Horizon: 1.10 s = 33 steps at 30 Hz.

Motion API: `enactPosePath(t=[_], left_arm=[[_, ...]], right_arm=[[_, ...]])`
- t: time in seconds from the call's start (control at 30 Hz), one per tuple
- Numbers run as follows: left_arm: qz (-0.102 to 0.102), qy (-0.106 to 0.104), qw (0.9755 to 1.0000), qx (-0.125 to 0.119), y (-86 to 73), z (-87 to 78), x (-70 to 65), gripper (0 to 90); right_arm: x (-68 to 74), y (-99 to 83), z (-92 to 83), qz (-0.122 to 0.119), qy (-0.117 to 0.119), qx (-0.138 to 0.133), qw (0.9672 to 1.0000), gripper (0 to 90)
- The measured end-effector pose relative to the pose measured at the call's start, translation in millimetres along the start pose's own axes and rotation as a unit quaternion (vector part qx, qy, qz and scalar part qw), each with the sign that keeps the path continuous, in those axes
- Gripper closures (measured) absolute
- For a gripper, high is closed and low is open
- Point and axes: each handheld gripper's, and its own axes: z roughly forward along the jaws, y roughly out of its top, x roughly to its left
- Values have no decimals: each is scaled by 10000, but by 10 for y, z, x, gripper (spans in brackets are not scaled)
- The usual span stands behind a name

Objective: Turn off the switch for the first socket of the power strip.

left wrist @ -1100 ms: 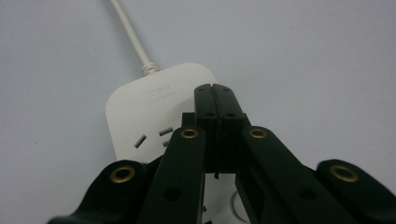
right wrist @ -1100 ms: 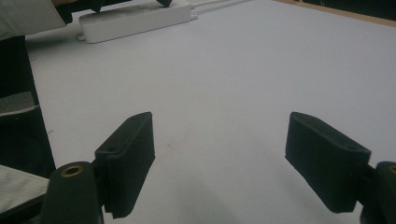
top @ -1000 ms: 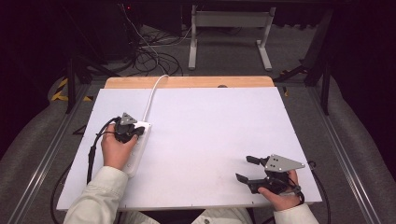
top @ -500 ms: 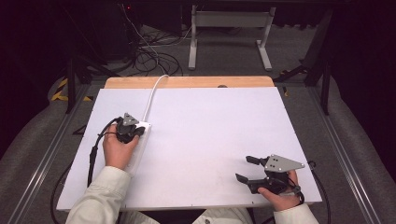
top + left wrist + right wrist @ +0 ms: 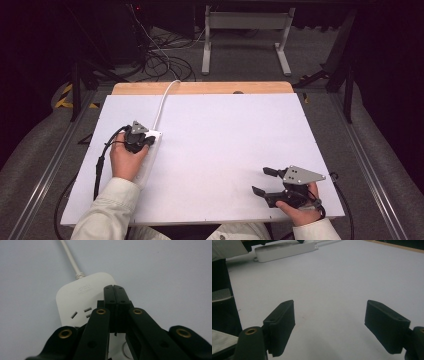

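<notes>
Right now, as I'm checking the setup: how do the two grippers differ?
The left gripper has its jaws shut together, while the right gripper holds its jaws wide apart. The left gripper sits over the white power strip at the table's left; the right gripper is above bare white tabletop near the front right. Both are black, hand-held, with nothing between their jaws.

one power strip (image 5: 148,150), two tools, perhaps

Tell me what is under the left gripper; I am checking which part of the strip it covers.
Under the shut left gripper lies a white plastic power strip with one socket visible; its nearer sockets are hidden behind the gripper.
</notes>
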Motion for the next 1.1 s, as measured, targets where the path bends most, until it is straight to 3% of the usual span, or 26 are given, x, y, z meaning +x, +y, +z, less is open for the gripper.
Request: enactPosePath(t=[0.1, 0.17, 0.23, 0.5, 0.87, 1.1], left_arm=[[-34, -33, 10000, -18, 6, -10, 7, 900], [-156, -243, 9996, -17, 29, -48, 24, 900], [-179, -205, 9995, -150, 56, -125, 34, 900], [-18, -312, 9992, -267, 122, -330, -18, 900], [-26, -457, 9986, -253, 113, -352, -25, 900], [-84, -486, 9980, -403, 126, -420, -33, 900]], right_arm=[[1, -1, 0, 7, 3, -5, 10000, 248], [-8, -4, -5, 7, -10, -19, 10000, 248], [-15, -6, -2, 38, -23, -15, 10000, 248], [-22, -6, 1, 45, -28, -14, 10000, 248], [-30, -9, -17, 57, -30, -42, 10000, 247], [-28, -8, -16, 48, -33, -34, 10000, 247]])
